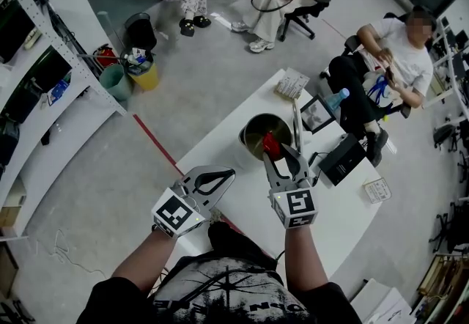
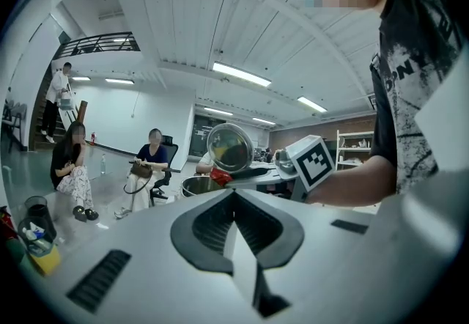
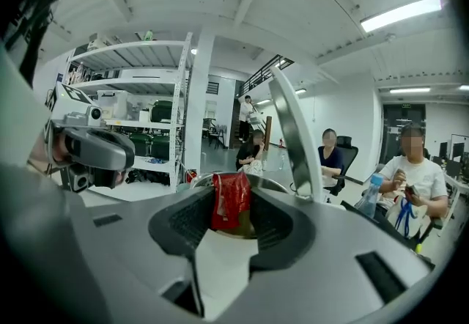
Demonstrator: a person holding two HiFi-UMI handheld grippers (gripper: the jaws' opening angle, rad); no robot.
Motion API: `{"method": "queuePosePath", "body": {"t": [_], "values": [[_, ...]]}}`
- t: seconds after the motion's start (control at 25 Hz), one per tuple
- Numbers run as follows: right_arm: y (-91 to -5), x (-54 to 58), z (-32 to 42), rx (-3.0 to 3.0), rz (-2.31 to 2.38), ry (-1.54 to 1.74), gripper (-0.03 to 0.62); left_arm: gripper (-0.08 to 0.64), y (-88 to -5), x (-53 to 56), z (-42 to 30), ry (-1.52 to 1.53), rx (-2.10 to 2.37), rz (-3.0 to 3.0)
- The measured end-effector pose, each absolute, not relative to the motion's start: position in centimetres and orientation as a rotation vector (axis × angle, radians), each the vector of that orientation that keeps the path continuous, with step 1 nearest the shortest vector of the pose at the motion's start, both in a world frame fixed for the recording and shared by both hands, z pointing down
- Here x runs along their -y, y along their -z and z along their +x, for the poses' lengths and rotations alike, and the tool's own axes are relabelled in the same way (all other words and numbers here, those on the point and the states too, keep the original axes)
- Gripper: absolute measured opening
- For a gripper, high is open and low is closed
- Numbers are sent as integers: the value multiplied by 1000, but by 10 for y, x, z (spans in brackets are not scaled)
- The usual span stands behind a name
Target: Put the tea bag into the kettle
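One white table (image 1: pixel 220 135) carries one steel kettle (image 1: pixel 249 141), its lid (image 3: pixel 293 139) tipped up and its mouth uncovered. I have two claws. My left claw (image 2: pixel 234 193) is pressed together on nothing, and my right claw (image 1: pixel 282 154) stands spread, covering much of the kettle's body from the left side. Between its tips hangs the one tea bag (image 3: pixel 230 205), red and crinkled, right over the kettle's mouth. Its print is too small to read.
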State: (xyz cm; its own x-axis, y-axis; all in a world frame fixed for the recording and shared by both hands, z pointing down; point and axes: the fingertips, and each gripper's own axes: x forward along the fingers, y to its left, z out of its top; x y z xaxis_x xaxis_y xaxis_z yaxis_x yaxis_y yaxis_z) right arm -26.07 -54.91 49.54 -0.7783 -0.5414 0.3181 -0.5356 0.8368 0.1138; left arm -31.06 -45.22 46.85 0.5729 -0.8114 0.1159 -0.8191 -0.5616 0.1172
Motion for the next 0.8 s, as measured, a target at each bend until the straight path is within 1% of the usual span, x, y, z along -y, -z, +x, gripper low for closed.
{"method": "queuePosePath", "body": {"t": [0.08, 0.16, 0.32, 0.56, 0.8], "values": [[-495, 547, -263, 2692, 789, 6, 161, 8, -469, 451, -312, -73, 1391, 2637], [-495, 544, -265, 2705, 769, -5, 216, 8, -470, 449, -312, -80, 1395, 2646], [-495, 542, -267, 2709, 768, -8, 241, 8, -469, 446, -312, -80, 1403, 2637], [-495, 543, -267, 2711, 761, -2, 241, 8, -468, 446, -314, -86, 1417, 2635], [-493, 537, -267, 2709, 756, 71, 239, 8, -466, 439, -314, -80, 1434, 2631]]}}
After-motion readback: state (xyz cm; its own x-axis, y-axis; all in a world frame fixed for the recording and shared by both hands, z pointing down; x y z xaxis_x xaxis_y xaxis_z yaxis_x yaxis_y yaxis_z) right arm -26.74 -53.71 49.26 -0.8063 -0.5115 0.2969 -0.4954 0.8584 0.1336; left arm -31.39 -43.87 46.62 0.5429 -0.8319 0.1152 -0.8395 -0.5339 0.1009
